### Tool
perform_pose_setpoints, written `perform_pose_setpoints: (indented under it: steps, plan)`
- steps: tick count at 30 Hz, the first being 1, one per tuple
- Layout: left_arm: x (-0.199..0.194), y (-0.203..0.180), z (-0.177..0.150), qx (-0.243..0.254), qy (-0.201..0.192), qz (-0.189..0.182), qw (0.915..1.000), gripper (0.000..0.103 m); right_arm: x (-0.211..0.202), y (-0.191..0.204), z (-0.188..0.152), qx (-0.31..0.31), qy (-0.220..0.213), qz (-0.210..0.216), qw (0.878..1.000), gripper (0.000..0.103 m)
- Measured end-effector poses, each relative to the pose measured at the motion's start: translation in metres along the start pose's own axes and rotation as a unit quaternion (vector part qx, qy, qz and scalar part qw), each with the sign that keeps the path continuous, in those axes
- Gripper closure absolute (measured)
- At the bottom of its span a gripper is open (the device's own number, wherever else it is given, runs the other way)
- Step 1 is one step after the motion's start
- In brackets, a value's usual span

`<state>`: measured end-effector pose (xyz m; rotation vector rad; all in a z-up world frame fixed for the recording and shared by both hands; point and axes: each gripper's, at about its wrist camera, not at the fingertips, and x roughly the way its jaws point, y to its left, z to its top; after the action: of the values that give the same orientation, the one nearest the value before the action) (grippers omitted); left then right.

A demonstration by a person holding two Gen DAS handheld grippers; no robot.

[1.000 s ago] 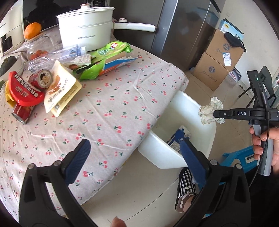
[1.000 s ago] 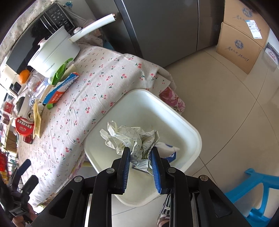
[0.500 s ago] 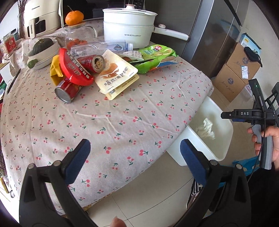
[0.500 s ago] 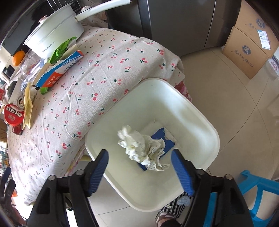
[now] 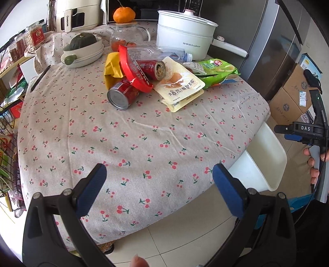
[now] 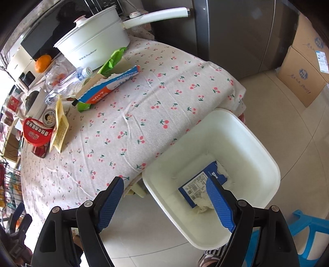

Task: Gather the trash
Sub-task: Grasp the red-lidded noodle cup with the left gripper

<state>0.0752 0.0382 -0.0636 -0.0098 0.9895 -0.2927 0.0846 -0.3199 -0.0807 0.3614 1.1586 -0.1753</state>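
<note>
A white bin (image 6: 255, 143) stands on the floor at the table's right edge; it also shows in the left wrist view (image 5: 267, 156). Inside lie a blue carton (image 6: 197, 187) and a crumpled paper ball (image 6: 202, 203). My right gripper (image 6: 164, 203) is open and empty above the bin's near rim; it also shows at the right of the left wrist view (image 5: 277, 129). My left gripper (image 5: 160, 189) is open and empty over the table's front edge. Trash on the table: red cans (image 5: 121, 95), a red lid (image 5: 133, 69), a yellow pouch (image 5: 178, 88), a green bag (image 5: 216, 68), a plastic bottle (image 5: 164, 52).
A white pot (image 5: 185, 41) with a long handle, a glass jar with an orange (image 5: 123, 15), and a bowl with a squash (image 5: 82, 49) stand at the table's back. Cardboard boxes (image 6: 304, 69) and a blue stool (image 6: 308, 232) are on the floor.
My right gripper opened and let the paper ball fall into the bin. My left gripper swung left, away from the bin, to face the table.
</note>
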Motion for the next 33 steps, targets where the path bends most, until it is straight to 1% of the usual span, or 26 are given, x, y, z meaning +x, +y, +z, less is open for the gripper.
perform_pose_setpoints:
  steps: [6,9,12,14,16,18,20,21,23,26,27,29,33]
  plan:
    - [0.007,0.022,0.012,-0.026,0.002,0.028,0.9993,0.001,-0.008,0.036,0.004,-0.029,-0.021,0.014,0.999,0.019]
    - [0.013,0.030,0.024,-0.039,0.001,0.039,0.9985,0.001,-0.008,0.052,0.006,-0.046,-0.026,0.017,0.998,0.019]
    - [0.018,0.036,0.042,-0.045,-0.015,0.040,0.9981,0.001,-0.008,0.064,0.010,-0.059,-0.032,0.019,0.998,0.019]
    - [0.021,0.037,0.054,-0.048,-0.034,0.045,0.9973,0.001,-0.008,0.070,0.013,-0.065,-0.037,0.017,0.997,0.019]
    - [0.026,0.038,0.065,-0.052,-0.052,0.035,0.9967,0.002,-0.008,0.076,0.016,-0.070,-0.042,0.018,0.996,0.019]
    - [0.033,0.035,0.075,-0.050,-0.063,0.015,0.9966,0.011,-0.008,0.080,0.020,-0.073,-0.044,0.021,0.996,0.019]
    - [0.044,0.032,0.085,-0.049,-0.065,-0.004,0.9967,0.028,-0.006,0.083,0.024,-0.075,-0.045,0.023,0.996,0.018]
    - [0.050,0.031,0.090,-0.049,-0.065,-0.005,0.9967,0.030,-0.005,0.084,0.025,-0.075,-0.044,0.024,0.996,0.018]
    - [0.061,0.030,0.099,-0.053,-0.067,0.006,0.9963,0.033,-0.003,0.086,0.028,-0.075,-0.044,0.025,0.996,0.018]
    - [0.075,0.032,0.109,-0.070,-0.068,0.010,0.9952,0.036,0.001,0.086,0.031,-0.072,-0.041,0.025,0.996,0.018]
    - [0.079,0.032,0.111,-0.075,-0.066,0.011,0.9949,0.037,0.002,0.085,0.032,-0.072,-0.040,0.024,0.996,0.018]
    - [0.086,0.031,0.115,-0.080,-0.066,0.018,0.9945,0.042,0.004,0.085,0.034,-0.074,-0.038,0.022,0.996,0.018]
    - [0.096,0.032,0.121,-0.092,-0.068,0.026,0.9931,0.045,0.007,0.084,0.036,-0.082,-0.038,0.015,0.996,0.018]
